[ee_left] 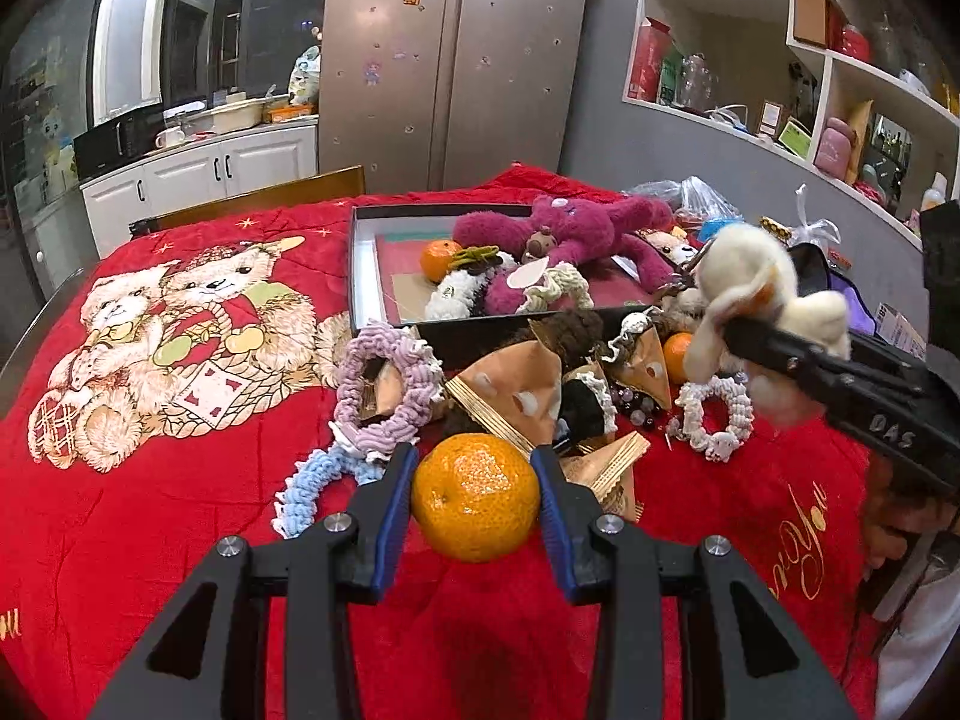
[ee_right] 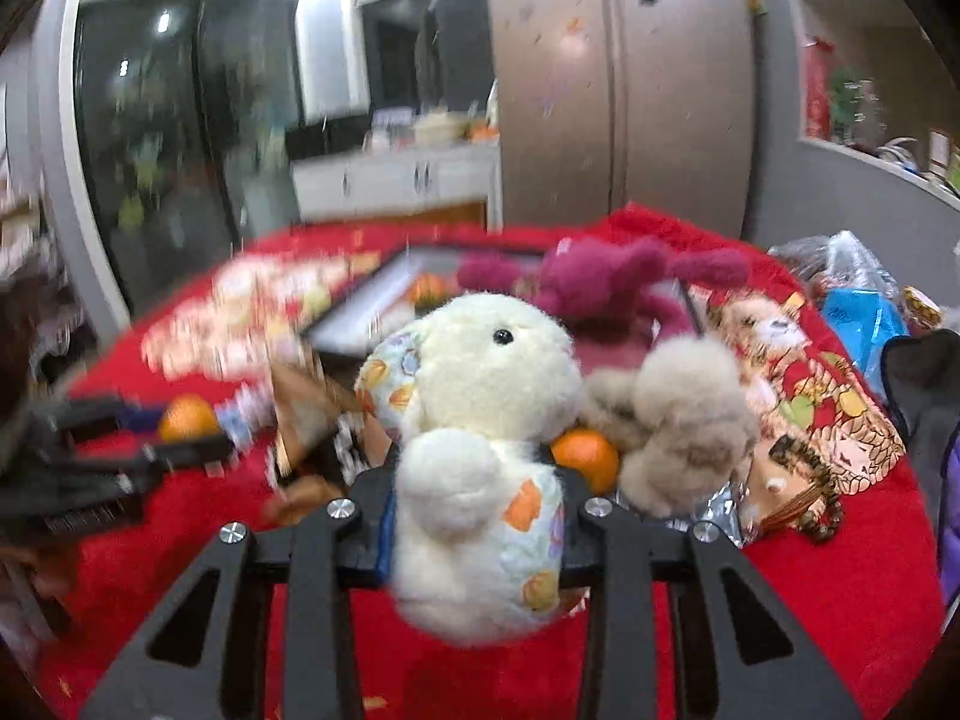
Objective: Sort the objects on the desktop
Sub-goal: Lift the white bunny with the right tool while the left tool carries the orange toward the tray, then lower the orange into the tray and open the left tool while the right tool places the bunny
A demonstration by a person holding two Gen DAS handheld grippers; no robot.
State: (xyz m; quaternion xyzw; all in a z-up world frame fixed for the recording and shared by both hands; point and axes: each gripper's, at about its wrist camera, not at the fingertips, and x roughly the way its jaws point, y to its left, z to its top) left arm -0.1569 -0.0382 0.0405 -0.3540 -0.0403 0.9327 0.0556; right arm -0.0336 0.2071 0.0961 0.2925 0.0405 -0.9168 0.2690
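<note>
Holding an orange (ee_left: pixel 474 495) in my left tool (ee_left: pixel 475 474), blue pads pressed to both sides of it, just above the red blanket (ee_left: pixel 150 540) near the tabletop's near edge. My right tool (ee_right: pixel 477 516) is clamped on a cream plush toy (ee_right: pixel 480 480) w/ patterned patches, lifted off the blanket; from the left cam it shows over the right side of the pile. Behind the orange sits a clutter of knitted rings (ee_left: pixel 384 384), paper cones (ee_left: pixel 510 396) & a 2nd orange (ee_left: pixel 678 354). Further back, toward the far edge, a shallow dark box (ee_left: pixel 366 264) holds a magenta plush (ee_left: pixel 576 240) & a 3rd orange (ee_left: pixel 438 259). Right cam is blurry, so small stuff there I can't make out.
</note>
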